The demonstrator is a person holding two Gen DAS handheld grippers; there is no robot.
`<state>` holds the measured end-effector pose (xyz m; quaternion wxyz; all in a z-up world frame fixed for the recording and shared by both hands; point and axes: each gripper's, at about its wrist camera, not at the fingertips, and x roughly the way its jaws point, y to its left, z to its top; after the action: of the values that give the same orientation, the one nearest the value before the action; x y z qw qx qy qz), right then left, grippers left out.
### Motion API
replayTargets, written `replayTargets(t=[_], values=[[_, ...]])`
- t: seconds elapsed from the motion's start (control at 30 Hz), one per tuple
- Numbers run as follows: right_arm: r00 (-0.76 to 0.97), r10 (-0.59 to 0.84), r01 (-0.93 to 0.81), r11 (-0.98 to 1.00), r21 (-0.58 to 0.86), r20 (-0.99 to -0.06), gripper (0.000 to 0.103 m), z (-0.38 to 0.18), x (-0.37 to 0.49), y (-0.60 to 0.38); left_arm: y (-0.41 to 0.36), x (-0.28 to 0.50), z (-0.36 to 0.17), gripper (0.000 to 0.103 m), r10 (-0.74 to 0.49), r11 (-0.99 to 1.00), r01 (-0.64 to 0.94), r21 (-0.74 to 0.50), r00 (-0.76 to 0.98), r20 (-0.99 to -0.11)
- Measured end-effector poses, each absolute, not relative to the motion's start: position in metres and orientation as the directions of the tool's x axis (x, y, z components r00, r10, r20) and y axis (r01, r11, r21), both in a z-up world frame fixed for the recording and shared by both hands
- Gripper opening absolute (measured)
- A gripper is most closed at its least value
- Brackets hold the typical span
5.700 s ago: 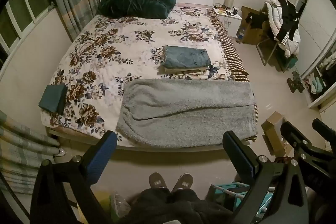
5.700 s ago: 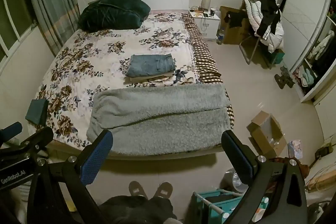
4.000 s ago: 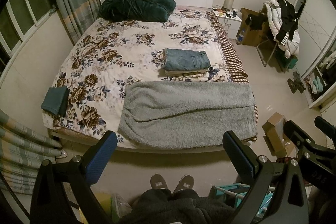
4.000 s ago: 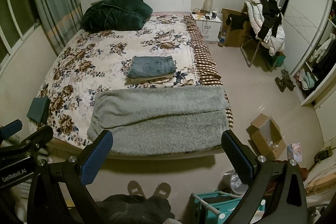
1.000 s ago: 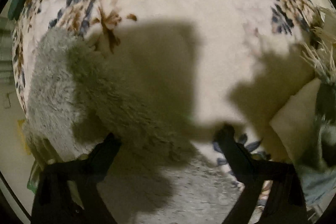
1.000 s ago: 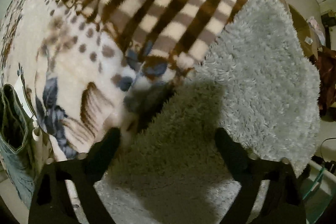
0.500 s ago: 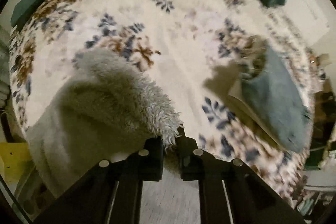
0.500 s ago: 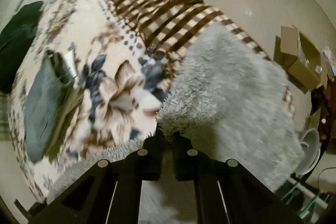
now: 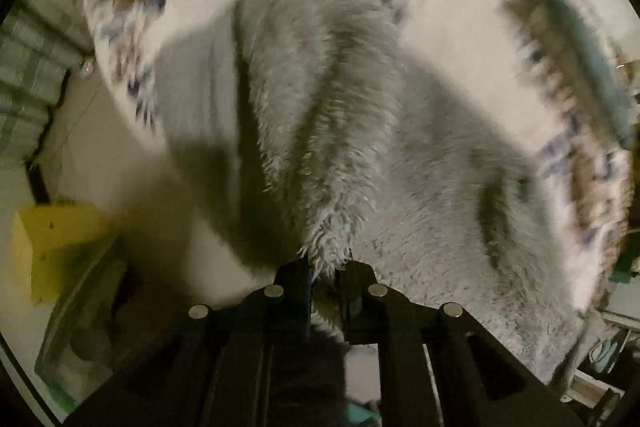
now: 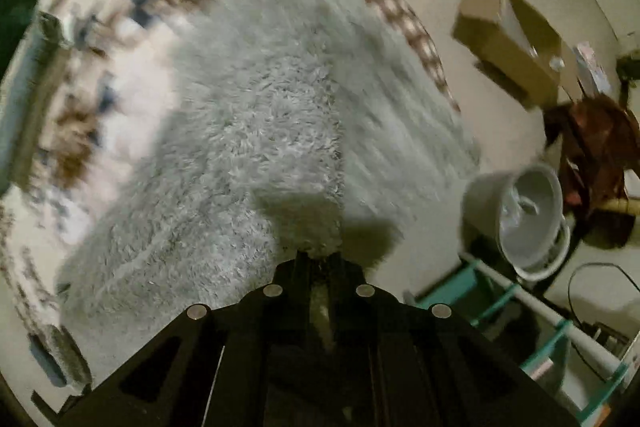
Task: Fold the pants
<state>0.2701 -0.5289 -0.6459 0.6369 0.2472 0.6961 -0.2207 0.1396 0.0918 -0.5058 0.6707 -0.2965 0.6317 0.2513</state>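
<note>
Left gripper (image 9: 327, 269) and right gripper (image 10: 319, 261) each pinch an edge of the shaggy grey fleece pants (image 9: 360, 131), apparently, despite blur, to carry one fold over the floral bedspread (image 9: 460, 39).

A cardboard box (image 10: 508, 39) and grey bucket (image 10: 524, 219) sit on the floor

One pair of fluffy grey pants (image 9: 360, 131) is lying on one bed (image 9: 452, 39). Two claws are showing, left claw (image 9: 325, 269) and right claw (image 10: 319, 259). One cardboard box (image 10: 508, 43) and one grey bucket (image 10: 520, 215) are sitting on the floor.
</note>
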Motion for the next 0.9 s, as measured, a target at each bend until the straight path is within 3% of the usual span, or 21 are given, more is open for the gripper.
replayTargets(t=[0.17,0.2,0.27,0.3,0.33,0.37,0.4,0.5,0.67,0.7,0.73,0.77,0.9], values=[[-0.187,0.108,0.580,0.815,-0.021,-0.976,0.007,-0.697,0.253,-0.529,0.099,0.129,-0.536,0.013,-0.117,0.614,-0.784,-0.091,0.024,-0.993],[-0.196,0.122,0.561,0.828,-0.010,-0.973,0.011,-0.700,0.251,-0.528,0.099,0.128,-0.530,0.014,-0.124,0.597,-0.794,-0.116,0.052,-0.991],[-0.192,0.132,0.540,0.842,0.008,-0.972,0.033,-0.695,0.250,-0.526,0.095,0.130,-0.509,0.027,-0.097,0.598,-0.791,-0.129,0.088,-0.991],[-0.167,0.142,0.535,0.844,0.032,-0.976,0.052,-0.686,0.250,-0.526,0.093,0.131,-0.502,0.038,-0.079,0.605,-0.786,-0.127,0.100,-0.992],[-0.134,0.143,0.534,0.844,0.050,-0.981,0.062,-0.677,0.254,-0.525,0.089,0.134,-0.492,0.046,-0.045,0.623,-0.773,-0.121,0.119,-0.992],[-0.089,0.129,0.531,0.845,0.063,-0.988,0.065,-0.664,0.253,-0.526,0.084,0.140,-0.484,0.066,-0.001,0.649,-0.755,-0.094,0.123,-0.992],[-0.041,0.107,0.519,0.852,0.070,-0.993,0.073,-0.652,0.255,-0.526,0.075,0.150,-0.475,0.074,0.085,0.697,-0.717,-0.025,0.118,-0.989],[0.064,0.027,0.438,0.898,0.053,-0.998,0.091,-0.634,0.272,-0.521,0.060,0.171,-0.469,0.077,0.181,0.771,-0.634,0.057,0.133,-0.974],[0.096,-0.089,0.309,0.950,-0.056,-0.991,0.091,-0.660,0.327,-0.506,0.038,0.196,-0.472,0.077,0.166,0.833,-0.550,0.056,0.154,-0.974],[0.092,-0.130,0.295,0.950,-0.098,-0.987,0.079,-0.664,0.333,-0.509,0.030,0.201,-0.473,0.077,0.160,0.845,-0.533,0.053,0.155,-0.975],[0.105,-0.197,0.312,0.937,-0.156,-0.975,0.029,-0.667,0.331,-0.517,0.028,0.196,-0.475,0.077,0.152,0.852,-0.522,0.047,0.159,-0.976],[0.101,-0.225,0.358,0.917,-0.176,-0.969,0.011,-0.667,0.327,-0.527,0.025,0.199,-0.475,0.077,0.142,0.857,-0.513,0.039,0.164,-0.976],[0.044,-0.193,0.666,0.737,-0.115,-0.980,0.016,-0.658,0.269,-0.621,0.013,0.203,-0.474,0.077,0.122,0.874,-0.485,0.020,0.179,-0.976]])
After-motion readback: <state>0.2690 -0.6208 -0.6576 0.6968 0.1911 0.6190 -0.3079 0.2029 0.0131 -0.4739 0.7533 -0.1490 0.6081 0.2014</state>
